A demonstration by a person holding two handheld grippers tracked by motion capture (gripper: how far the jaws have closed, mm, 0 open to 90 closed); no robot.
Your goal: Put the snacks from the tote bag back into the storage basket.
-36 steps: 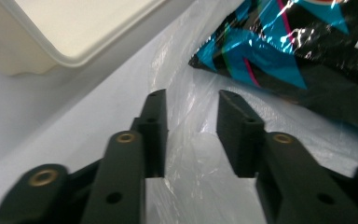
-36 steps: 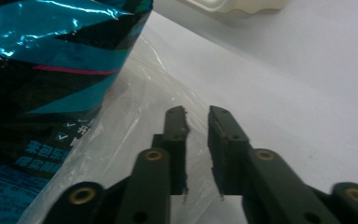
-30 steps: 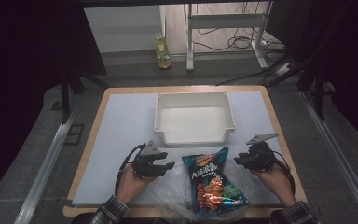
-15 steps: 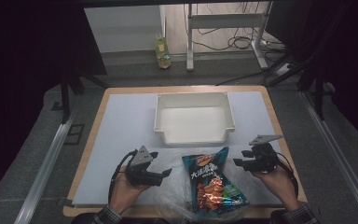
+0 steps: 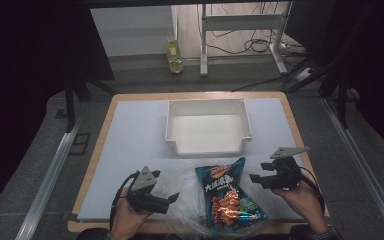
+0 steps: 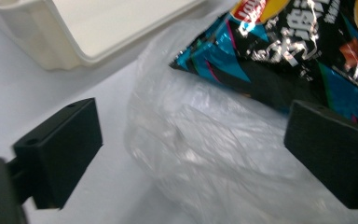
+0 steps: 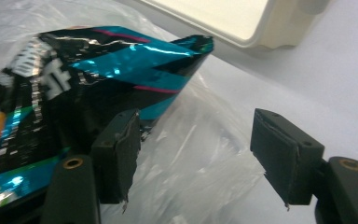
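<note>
A blue and black chip bag (image 5: 227, 195) lies on a crumpled clear plastic bag (image 5: 187, 182) near the table's front edge. A white tray (image 5: 207, 125) stands behind them, nothing inside. My left gripper (image 5: 172, 197) is left of the chip bag, jaws just opened wide, and the clear plastic bag (image 6: 205, 158) bulges between them untouched. My right gripper (image 5: 256, 178) is right of the chip bag, its jaws also just opened. Clear plastic (image 7: 200, 163) lies in that gap, and the chip bag (image 7: 98, 79) sits beside one pad (image 7: 119, 154).
The white mat (image 5: 130, 140) covers a wooden table whose front edge runs just below the hands. A yellow bottle (image 5: 174, 57) stands on the floor beyond the table, beside metal frame legs (image 5: 203, 40) and cables. The surroundings are dark.
Both grippers' jaws have spread apart. The left hand has drawn back toward the near-left of the table; the right hand has barely shifted. The plastic bag lies looser beside the chip bag.
</note>
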